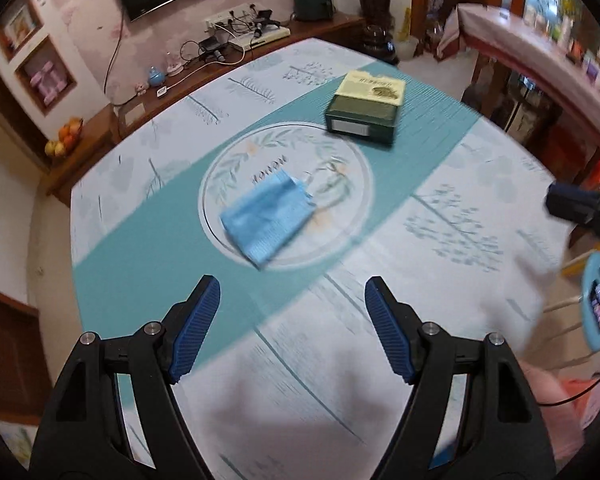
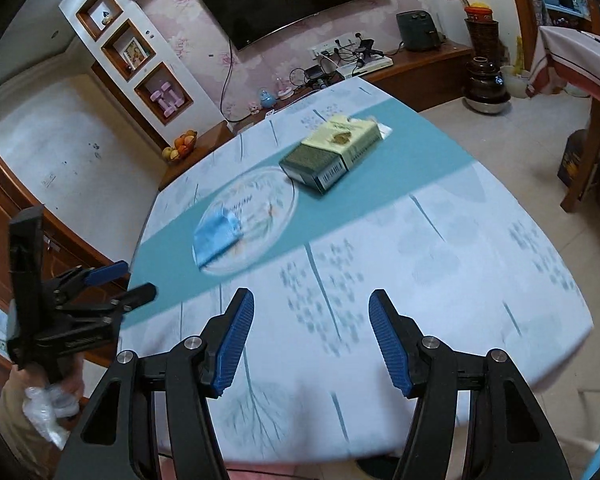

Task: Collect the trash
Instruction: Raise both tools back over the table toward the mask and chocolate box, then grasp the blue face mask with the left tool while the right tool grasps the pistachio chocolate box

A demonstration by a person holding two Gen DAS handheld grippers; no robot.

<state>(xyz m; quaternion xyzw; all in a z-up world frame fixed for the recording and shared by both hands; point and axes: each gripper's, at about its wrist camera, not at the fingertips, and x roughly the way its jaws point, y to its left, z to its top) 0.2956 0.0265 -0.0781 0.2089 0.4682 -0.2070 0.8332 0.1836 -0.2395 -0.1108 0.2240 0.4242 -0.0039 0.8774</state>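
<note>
Over the round table (image 1: 480, 184), your left gripper (image 1: 292, 308) and right gripper (image 2: 312, 320) both hang open and empty. A blue face mask (image 1: 266, 216) lies on the cloth's centre ring, a green box (image 1: 362, 114) beyond it. Come down over the mask's nearer edge, pinching flat against the cloth.

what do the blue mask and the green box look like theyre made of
Mask: probably soft nonwoven fabric, matte; it lies limp and creased.
Box: likely printed cardboard, slight sheen; crisp flat faces and a pale label.
</note>
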